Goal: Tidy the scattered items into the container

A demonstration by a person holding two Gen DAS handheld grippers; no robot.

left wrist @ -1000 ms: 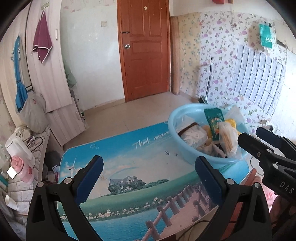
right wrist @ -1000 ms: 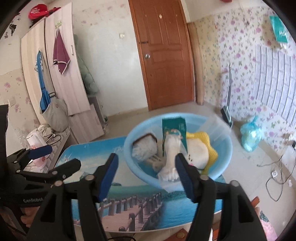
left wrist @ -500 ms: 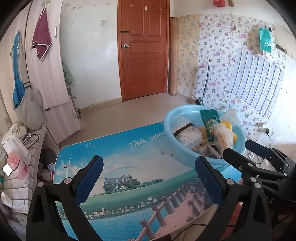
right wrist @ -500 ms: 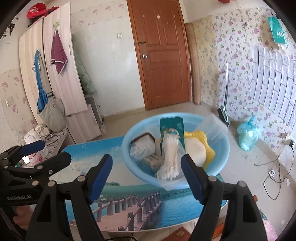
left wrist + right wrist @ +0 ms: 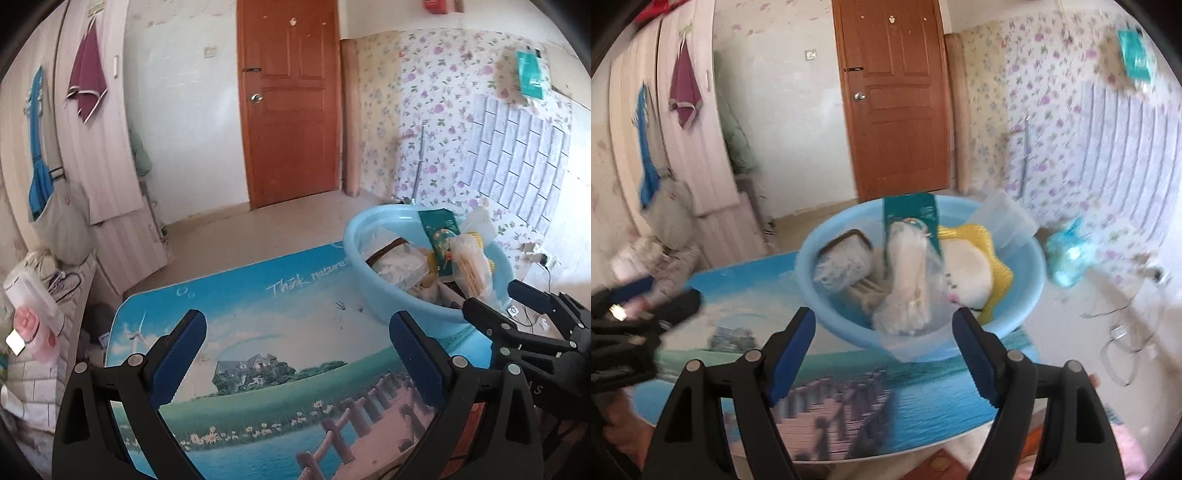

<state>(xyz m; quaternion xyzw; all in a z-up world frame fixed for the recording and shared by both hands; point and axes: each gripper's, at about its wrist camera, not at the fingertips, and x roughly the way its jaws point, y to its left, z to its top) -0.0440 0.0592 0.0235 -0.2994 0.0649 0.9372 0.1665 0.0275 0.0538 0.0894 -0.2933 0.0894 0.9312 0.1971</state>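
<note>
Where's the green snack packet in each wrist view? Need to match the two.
Left wrist: green packet right of centre, upright in the blue basin, behind the clear bag.
Right wrist: green packet top centre, at the basin's far rim.
Shared landmark: brown door.

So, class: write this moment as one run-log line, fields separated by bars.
stage: items in basin | table: no loose items visible | left gripper: open, holding nothing | right gripper: open, holding nothing
</note>
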